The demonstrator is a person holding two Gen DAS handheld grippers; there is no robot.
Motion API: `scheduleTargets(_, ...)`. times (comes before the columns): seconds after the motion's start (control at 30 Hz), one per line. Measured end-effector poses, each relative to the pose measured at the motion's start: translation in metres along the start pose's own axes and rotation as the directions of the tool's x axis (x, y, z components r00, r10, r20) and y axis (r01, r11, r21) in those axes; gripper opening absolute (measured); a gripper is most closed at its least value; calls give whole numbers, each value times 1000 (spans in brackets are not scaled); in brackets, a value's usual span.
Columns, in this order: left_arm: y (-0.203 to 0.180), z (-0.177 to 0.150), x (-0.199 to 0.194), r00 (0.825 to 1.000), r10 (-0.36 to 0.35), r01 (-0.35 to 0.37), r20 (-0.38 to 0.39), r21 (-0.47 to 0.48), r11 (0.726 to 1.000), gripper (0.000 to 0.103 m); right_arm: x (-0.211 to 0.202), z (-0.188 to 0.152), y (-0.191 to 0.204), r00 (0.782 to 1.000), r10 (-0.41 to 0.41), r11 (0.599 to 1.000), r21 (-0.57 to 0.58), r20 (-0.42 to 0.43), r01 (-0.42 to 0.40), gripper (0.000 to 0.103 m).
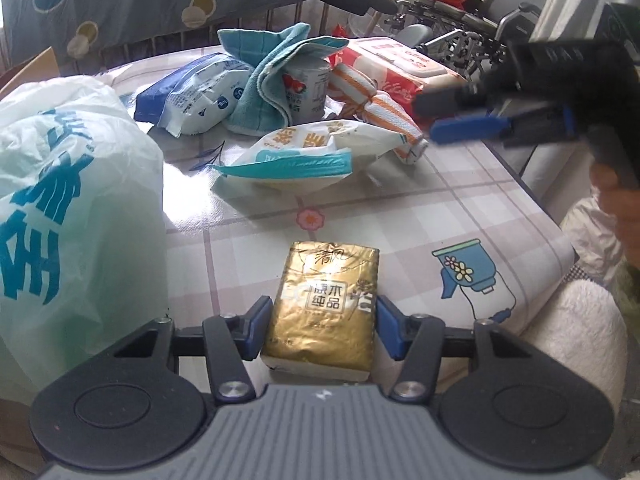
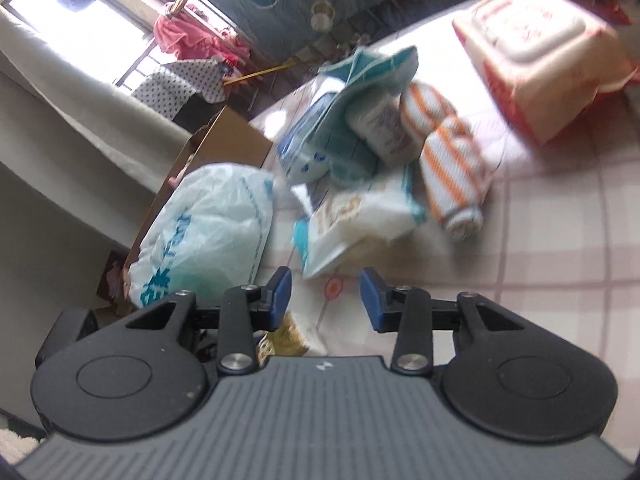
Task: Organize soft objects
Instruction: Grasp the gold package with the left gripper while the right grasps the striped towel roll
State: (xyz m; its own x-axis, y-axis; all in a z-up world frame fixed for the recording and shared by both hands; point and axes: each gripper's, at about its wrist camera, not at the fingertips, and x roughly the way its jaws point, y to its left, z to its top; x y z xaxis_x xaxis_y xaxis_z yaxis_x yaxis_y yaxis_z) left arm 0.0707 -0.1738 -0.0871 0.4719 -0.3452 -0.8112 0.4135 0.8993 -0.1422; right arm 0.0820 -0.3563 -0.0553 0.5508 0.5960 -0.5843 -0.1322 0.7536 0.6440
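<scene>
A gold tissue pack [image 1: 324,312] lies on the checked tablecloth [image 1: 440,216] near its front edge, and my left gripper [image 1: 323,322] is shut on it, a blue pad against each long side. In the right wrist view a corner of the gold tissue pack [image 2: 286,338] peeks out under the left finger. My right gripper [image 2: 326,296] hovers open over the table with nothing between its pads. In the left wrist view the right gripper [image 1: 426,118] reaches in from the right, blurred, towards an orange-striped rolled towel [image 1: 384,112].
A white and teal plastic bag [image 1: 60,220] bulges at the left, by a cardboard box [image 2: 216,148]. Further back lie a torn white tissue pack [image 1: 304,152], a teal cloth [image 1: 272,68] draped over a can [image 1: 306,88], a blue-white pack [image 1: 192,92] and a red wipes pack [image 1: 400,68].
</scene>
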Motion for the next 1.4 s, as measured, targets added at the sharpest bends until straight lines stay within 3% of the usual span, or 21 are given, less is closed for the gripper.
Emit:
scheduleTargets(0.1,2,1,1,1000,1,-1,1,-26,1000,56,0,28,2,988,-125,989,-69,88,131,60)
scheduleTargets(0.2,5,0,0,1000,6,-6,1,-46,999,56,18,52,1,969,-217,962,-139,121,233,69)
scheduleTargets(0.33,6,0,0,1000,9,-9,2,-65,998,56,54,72,-10,950,-302,933,-181,85,313,68)
scheduleTargets(0.37,6,1,0,1000,10,-10,2,-66,998,56,65,74,-13,945,-321,927,-182,72,328,64)
scheduleTargets(0.4,5,1,1,1000,13,-13,1,-67,998,56,71,75,-17,940,-337,923,-176,56,342,46)
scheduleTargets(0.43,5,1,1,1000,14,-14,1,-69,998,56,75,76,-22,938,-345,923,-166,39,347,38)
scheduleTargets(0.47,5,2,1,1000,15,-15,0,-72,997,56,76,75,-27,938,-345,927,-145,34,346,38)
scheduleTargets(0.63,7,3,0,1000,10,-10,-2,-112,994,56,49,61,-42,952,-303,953,-2,31,303,37)
scheduleTargets(0.83,9,3,0,1000,-11,9,-9,-163,987,56,2,1,-52,987,-158,969,191,-16,158,37)
scheduleTargets(0.97,11,4,-4,997,-73,68,-14,-190,979,61,4,-51,-41,996,-27,953,298,-83,51,37)
scheduleTargets(1.07,7,6,-5,998,-58,55,-12,-162,985,65,13,-75,-29,995,22,945,327,-100,12,37)
scheduleTargets(1.17,7,7,1,999,-34,29,-29,-143,989,64,18,-84,-14,995,29,943,333,-99,6,38)
scheduleTargets(1.3,9,4,2,998,-48,43,-32,-143,989,55,20,-84,-7,994,23,940,341,-104,14,38)
scheduleTargets(1.4,8,2,0,997,-66,59,-36,-154,986,55,11,-83,-13,996,2,936,352,-85,29,38)
